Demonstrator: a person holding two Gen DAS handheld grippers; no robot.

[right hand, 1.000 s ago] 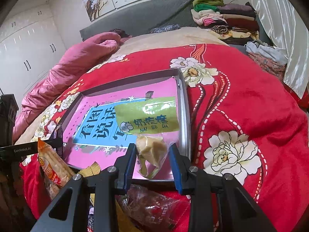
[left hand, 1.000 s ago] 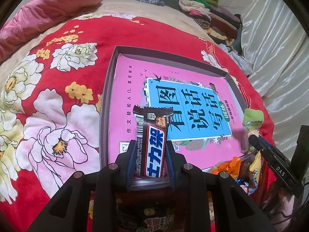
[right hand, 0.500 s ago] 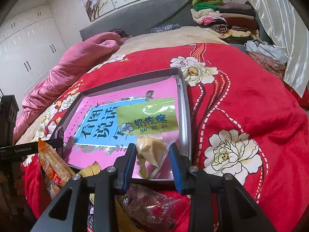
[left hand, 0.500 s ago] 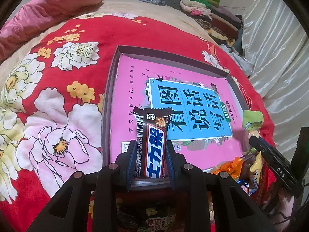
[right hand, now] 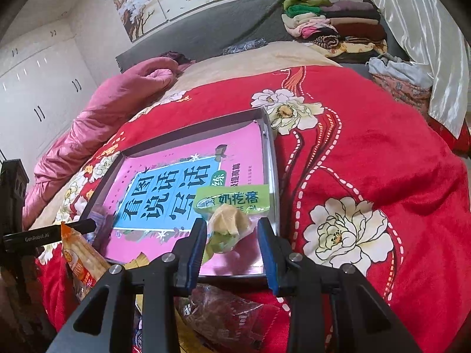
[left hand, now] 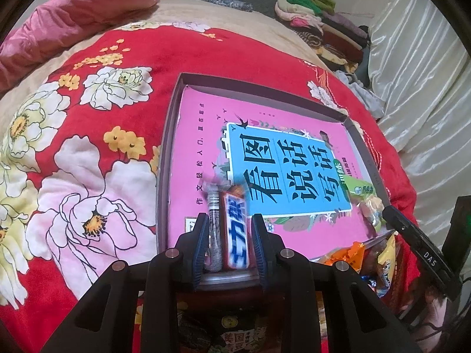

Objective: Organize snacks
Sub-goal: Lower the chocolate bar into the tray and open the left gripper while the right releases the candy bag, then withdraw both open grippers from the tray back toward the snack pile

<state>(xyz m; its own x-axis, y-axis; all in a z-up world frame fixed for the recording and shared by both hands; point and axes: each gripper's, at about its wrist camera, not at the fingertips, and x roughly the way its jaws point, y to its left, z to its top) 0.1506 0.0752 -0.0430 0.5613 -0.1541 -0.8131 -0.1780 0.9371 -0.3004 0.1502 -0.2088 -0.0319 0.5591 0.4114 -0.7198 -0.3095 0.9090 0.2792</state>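
A grey shallow box [left hand: 164, 158] lined with a pink book lies on the red floral bedspread; its right wall shows in the right wrist view [right hand: 272, 161]. My left gripper [left hand: 228, 241] is open; a blurred Snickers bar [left hand: 237, 229] lies loose between its fingers on the box's near left corner. My right gripper [right hand: 232, 244] is open; a green-labelled milk snack bag [right hand: 232, 209] lies loose between its fingers at the box's near right corner. That bag also shows in the left wrist view [left hand: 363, 194].
Several loose snack packets [left hand: 362, 253] lie piled at the box's near edge, among them an orange packet [right hand: 79, 259] and a clear red bag [right hand: 229, 314]. A pink duvet [right hand: 112, 108] and stacked clothes [right hand: 329, 26] lie at the bed's far end.
Both grippers have opened. The Snickers bar dropped and tilted onto the box's near left corner. The milk snack bag dropped onto the near right corner.
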